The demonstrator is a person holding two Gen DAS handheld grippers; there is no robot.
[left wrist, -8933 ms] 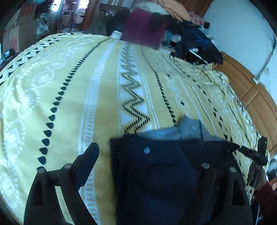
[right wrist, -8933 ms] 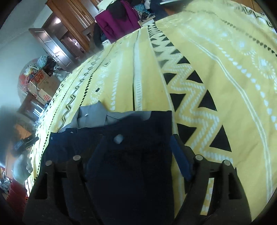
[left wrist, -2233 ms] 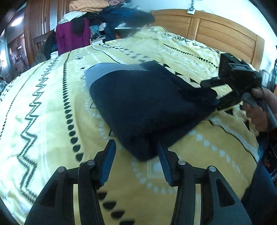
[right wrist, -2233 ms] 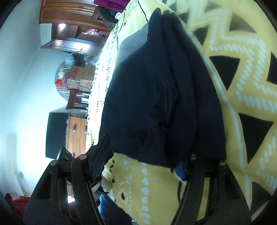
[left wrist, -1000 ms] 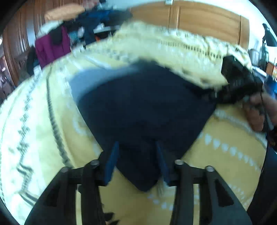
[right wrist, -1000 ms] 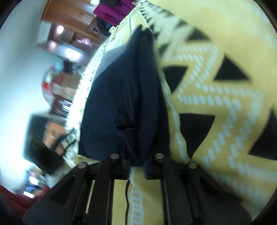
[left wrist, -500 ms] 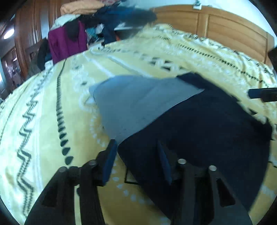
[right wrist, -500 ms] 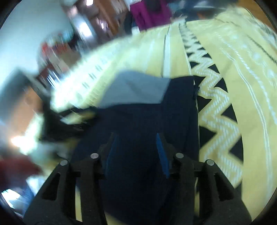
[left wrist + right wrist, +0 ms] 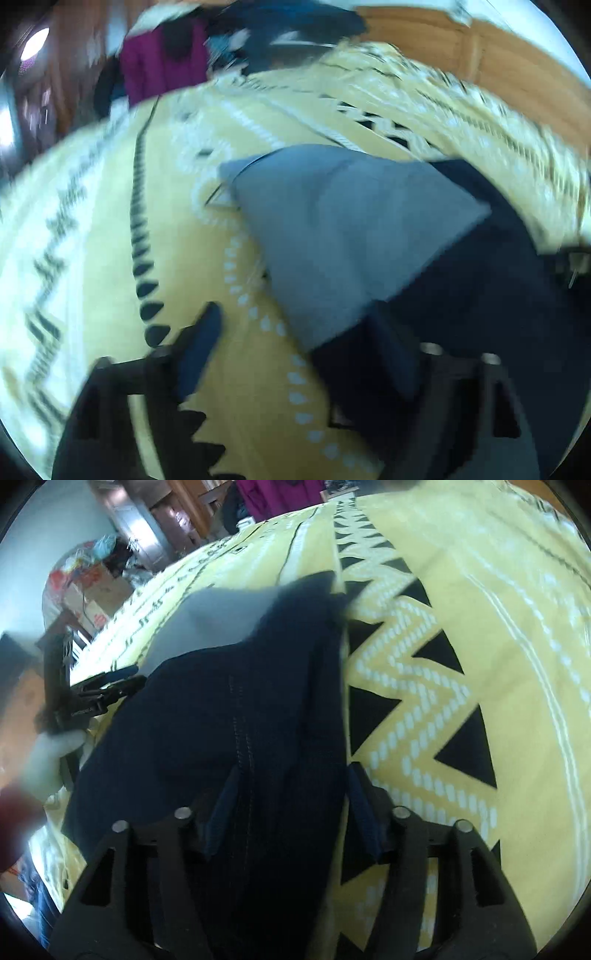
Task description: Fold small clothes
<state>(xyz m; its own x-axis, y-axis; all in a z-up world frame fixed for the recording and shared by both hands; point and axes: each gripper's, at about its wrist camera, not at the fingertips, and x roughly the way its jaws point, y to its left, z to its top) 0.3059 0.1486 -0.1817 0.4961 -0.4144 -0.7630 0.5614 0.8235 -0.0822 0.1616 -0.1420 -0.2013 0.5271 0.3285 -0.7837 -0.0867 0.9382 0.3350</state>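
Both grippers [image 9: 295,343] [image 9: 291,805] gape, holding nothing; navy garment [image 9: 240,720] bunched on bedspread [image 9: 461,590], so fold may slump.

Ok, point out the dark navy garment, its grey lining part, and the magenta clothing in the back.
dark navy garment [image 9: 258,716], right wrist view, middle of the dark fabric.
grey lining [image 9: 343,229], left wrist view, centre of the grey panel.
magenta clothing [image 9: 162,62], left wrist view, its front.
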